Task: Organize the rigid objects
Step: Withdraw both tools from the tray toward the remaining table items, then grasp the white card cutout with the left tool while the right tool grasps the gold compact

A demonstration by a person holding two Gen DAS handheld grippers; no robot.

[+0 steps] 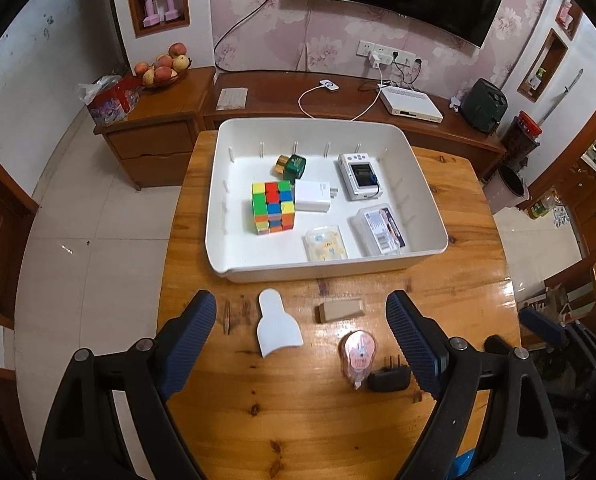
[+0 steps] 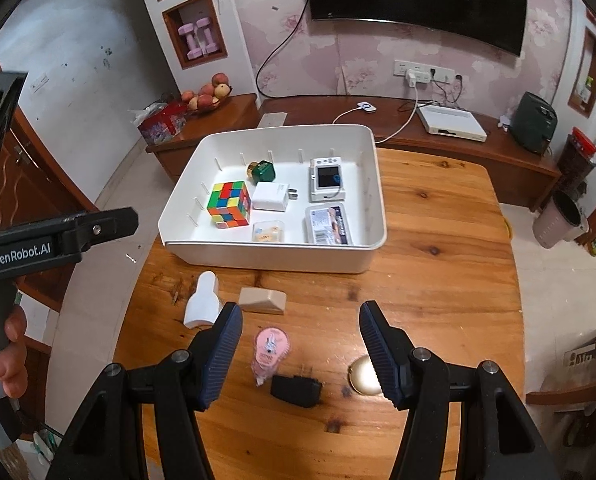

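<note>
- A white tray (image 1: 378,266) sat at the far half of a round wooden table (image 1: 298,420), holding six things: a colour cube (image 1: 273,208) at its left, a white plug adapter (image 1: 313,196) touching the cube, a green gold-capped bottle (image 1: 292,165) behind them, a small white camera (image 1: 360,176) at the back right, a clear labelled case (image 1: 381,230) at the front right and a small pale packet (image 1: 325,244) beside that case.
- In front of the tray, loose on the wood, lay a white scraper-shaped piece (image 1: 278,326), a beige wedge block (image 1: 340,310), a pink tape dispenser (image 1: 358,354) touching a black charger (image 1: 390,378), and — seen only from the right wrist — a round gold compact (image 2: 364,376).
- The left gripper (image 1: 300,340) hung over these pieces, jaws spread wide with nothing in them; the right gripper (image 2: 302,350) was likewise parted and empty.
- Bare tabletop lay right of the tray, up to the table's edge.
- Behind the tray stood a low wooden cabinet (image 1: 418,120) with a white set-top box (image 1: 412,104).
</note>
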